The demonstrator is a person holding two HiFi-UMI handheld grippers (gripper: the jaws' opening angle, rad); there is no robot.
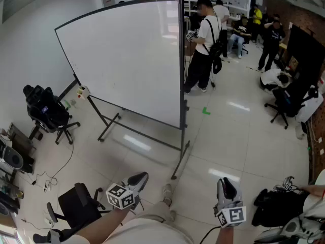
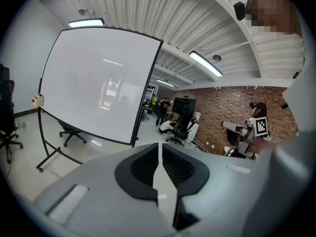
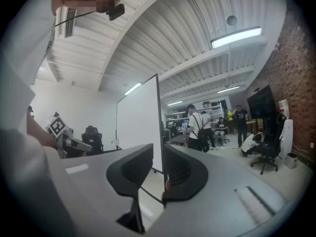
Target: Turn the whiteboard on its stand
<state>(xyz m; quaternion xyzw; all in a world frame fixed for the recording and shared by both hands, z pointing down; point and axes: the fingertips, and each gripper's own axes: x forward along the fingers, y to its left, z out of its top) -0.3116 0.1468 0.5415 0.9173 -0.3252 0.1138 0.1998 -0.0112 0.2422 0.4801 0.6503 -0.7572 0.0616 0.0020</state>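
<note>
I hold both claws low, apart from the whiteboard at 12 o'clock. My left gripper, at 7, dips slightly, pressed together and empty. My right gripper, at 5, sits level, slightly spread and empty.

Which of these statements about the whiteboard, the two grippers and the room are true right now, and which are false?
1. The large white whiteboard stands upright on its black metal stand. True.
2. The left gripper grips the board's frame. False: it is low, near the person and well apart from the board, with nothing between its jaws.
3. A black office chair stands left of the board in the head view. True.
4. The right gripper holds a marker. False: it is empty and also far from the board.
5. Nobody is beyond the board. False: a person in a white T-shirt stands past its right edge.
</note>
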